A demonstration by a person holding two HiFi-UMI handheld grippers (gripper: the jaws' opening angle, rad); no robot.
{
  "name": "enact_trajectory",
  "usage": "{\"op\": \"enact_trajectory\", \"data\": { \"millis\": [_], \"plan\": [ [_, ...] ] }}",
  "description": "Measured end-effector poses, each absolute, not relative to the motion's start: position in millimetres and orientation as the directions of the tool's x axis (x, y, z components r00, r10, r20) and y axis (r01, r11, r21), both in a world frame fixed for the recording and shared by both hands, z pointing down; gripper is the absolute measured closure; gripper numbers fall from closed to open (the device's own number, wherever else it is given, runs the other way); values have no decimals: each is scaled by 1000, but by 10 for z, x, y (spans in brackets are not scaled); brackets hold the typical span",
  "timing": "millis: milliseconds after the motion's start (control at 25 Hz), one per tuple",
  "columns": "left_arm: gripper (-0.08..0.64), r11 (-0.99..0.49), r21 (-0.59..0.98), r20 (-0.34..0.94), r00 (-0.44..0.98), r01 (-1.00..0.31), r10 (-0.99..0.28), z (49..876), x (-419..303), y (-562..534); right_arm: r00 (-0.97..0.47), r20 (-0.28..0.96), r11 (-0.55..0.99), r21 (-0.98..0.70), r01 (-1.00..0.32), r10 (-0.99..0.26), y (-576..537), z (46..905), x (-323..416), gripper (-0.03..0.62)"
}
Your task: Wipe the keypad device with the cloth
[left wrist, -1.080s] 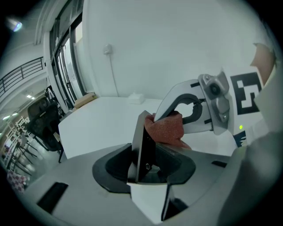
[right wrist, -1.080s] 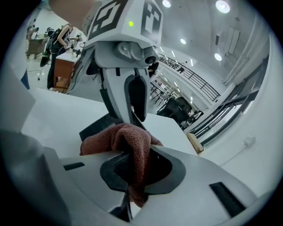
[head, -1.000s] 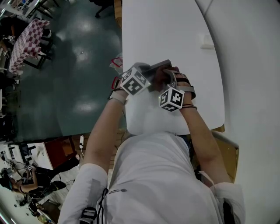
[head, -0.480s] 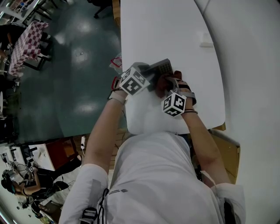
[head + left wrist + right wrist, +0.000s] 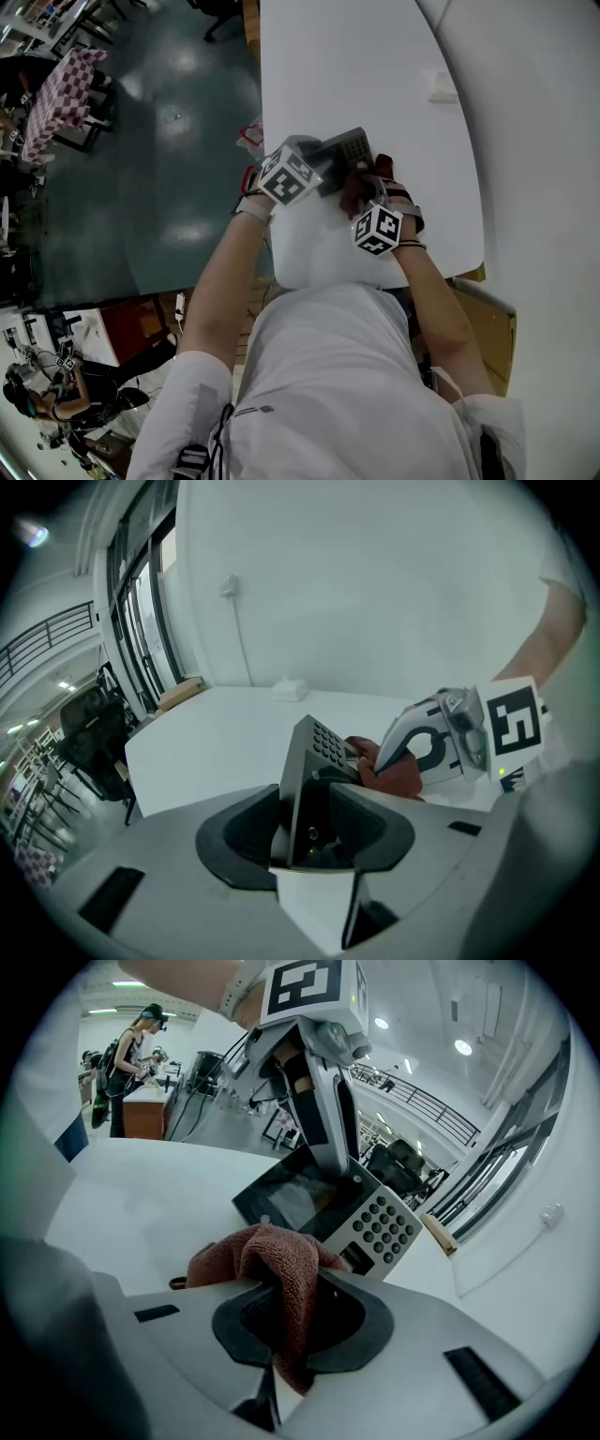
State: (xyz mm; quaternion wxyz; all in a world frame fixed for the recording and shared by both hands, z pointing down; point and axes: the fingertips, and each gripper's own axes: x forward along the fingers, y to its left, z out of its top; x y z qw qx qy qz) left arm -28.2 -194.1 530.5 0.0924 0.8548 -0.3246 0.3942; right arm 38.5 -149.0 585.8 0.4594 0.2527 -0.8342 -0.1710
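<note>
Left gripper (image 5: 317, 803): jaws clenched on the near edge of the keypad device (image 5: 311, 752), held tilted over the white table (image 5: 375, 75), keys turned toward the right gripper (image 5: 298, 1309). Right gripper: jaws pinched on the reddish-brown cloth (image 5: 267, 1255), its bunched front touching the device just ahead, beside the keys and below the dark screen (image 5: 291, 1194). Device's underside hidden; whether it rested on the table not discernible
</note>
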Motion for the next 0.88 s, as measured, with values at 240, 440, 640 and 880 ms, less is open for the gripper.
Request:
{"op": "enact_trajectory", "data": {
  "millis": [240,440,640,880],
  "plan": [
    [394,-743,-90,725,468,-663,-506,5289,-326,-1940,-424,720,836,473,-279,-549,-1462,6017,490,554],
    [394,-711,-90,722,446,-697,-529,5283,-362,-1878,-430,734,845,399,-355,-527,-1474,6001,493,554],
    [394,-666,-76,723,419,-742,-549,5269,-373,-1685,-504,681,813,239,-531,-531,-1454,5699,443,554],
    [396,-648,-9,686,466,-762,-558,5221,-347,-1385,-604,571,800,173,-574,-556,-1390,5233,266,554]
  ]
}}
